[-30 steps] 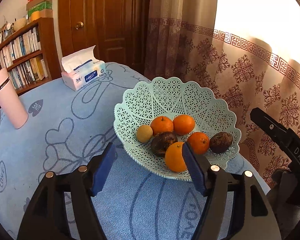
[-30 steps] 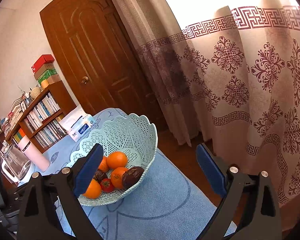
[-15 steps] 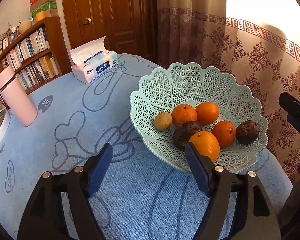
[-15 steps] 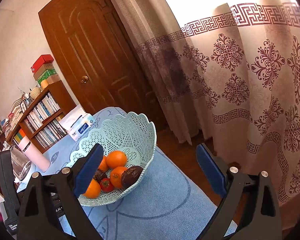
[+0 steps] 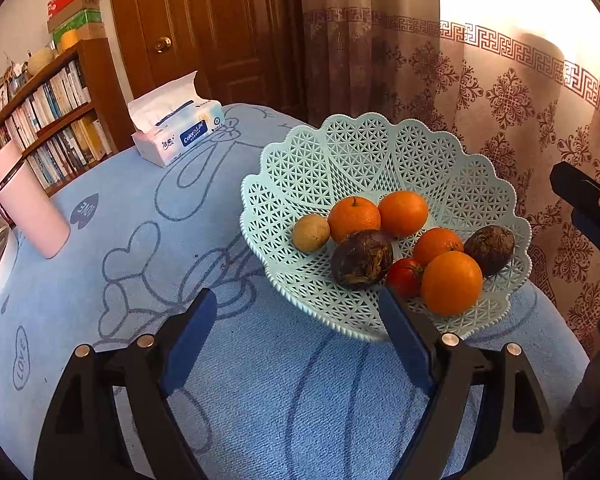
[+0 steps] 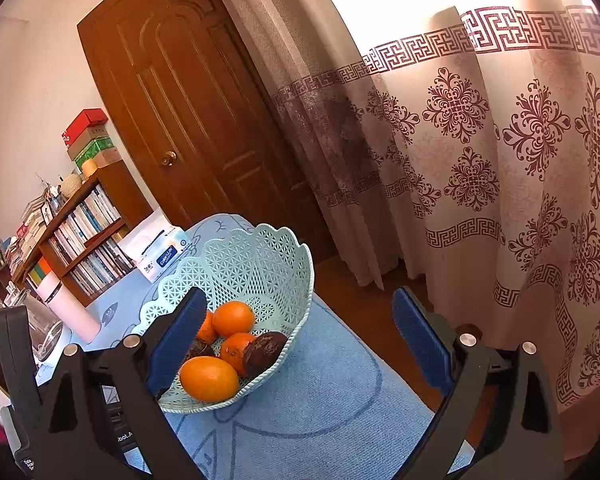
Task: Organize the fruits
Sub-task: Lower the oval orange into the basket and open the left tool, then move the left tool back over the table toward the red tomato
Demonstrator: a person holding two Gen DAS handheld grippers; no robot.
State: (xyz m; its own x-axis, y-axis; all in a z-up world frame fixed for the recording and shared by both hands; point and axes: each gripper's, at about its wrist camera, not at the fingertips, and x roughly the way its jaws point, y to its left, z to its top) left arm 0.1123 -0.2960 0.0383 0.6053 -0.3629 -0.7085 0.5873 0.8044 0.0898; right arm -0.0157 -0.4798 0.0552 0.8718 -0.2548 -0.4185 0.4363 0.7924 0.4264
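with all fruit seen lying in basket (image 5: 320, 184), left tool (image 5: 296, 320) just opening, empty; right tool (image 6: 296, 340) wide, empty; release step judged done, next: withdraw clear.

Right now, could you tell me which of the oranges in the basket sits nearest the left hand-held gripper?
The large orange at the basket's front rim, beside the small red tomato; the other three oranges lie deeper in.

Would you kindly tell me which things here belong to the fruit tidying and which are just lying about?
Belongs to the job:
- basket
- oranges
- tomato
- dark fruits
- small tan fruit

Lying about:
- tissue pack
- pink bottle
- bookshelf
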